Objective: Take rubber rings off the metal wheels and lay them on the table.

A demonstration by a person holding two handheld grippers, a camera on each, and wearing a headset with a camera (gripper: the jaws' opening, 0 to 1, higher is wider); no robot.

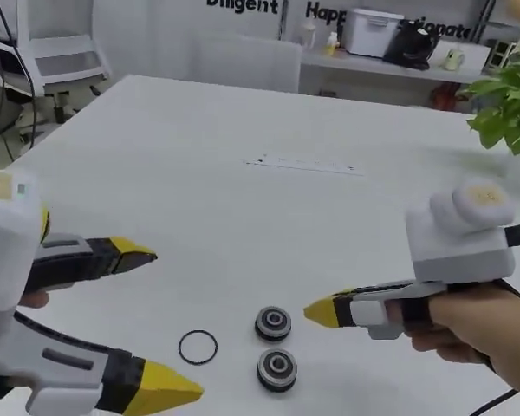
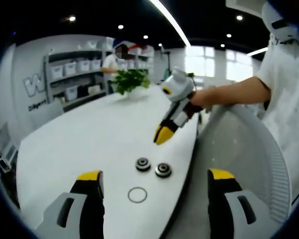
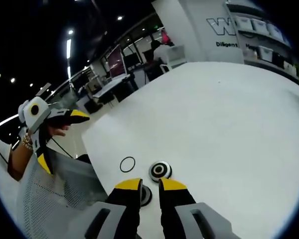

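Observation:
Two small metal wheels with dark rims stand side by side near the front edge of the white table (image 1: 243, 199): the farther wheel (image 1: 273, 323) (image 2: 143, 164) (image 3: 160, 170) and the nearer wheel (image 1: 277, 368) (image 2: 163, 170) (image 3: 145, 195). A loose black rubber ring (image 1: 198, 347) (image 2: 137, 194) (image 3: 127, 164) lies flat just left of them. My left gripper (image 1: 166, 325) (image 2: 156, 175) hovers at the left with its jaws wide apart and nothing between them. My right gripper (image 1: 316, 310) (image 3: 149, 185) (image 2: 162, 135) points at the wheels from the right, jaws together and holding nothing; one jaw partly hides the nearer wheel.
A leafy green plant (image 1: 507, 113) stands at the table's right edge. A thin pale strip (image 1: 303, 165) lies mid-table. Behind the table are a white chair (image 1: 247, 61) and a shelf with a white box (image 1: 373, 33). A mesh chair back (image 2: 244, 149) sits by the front edge.

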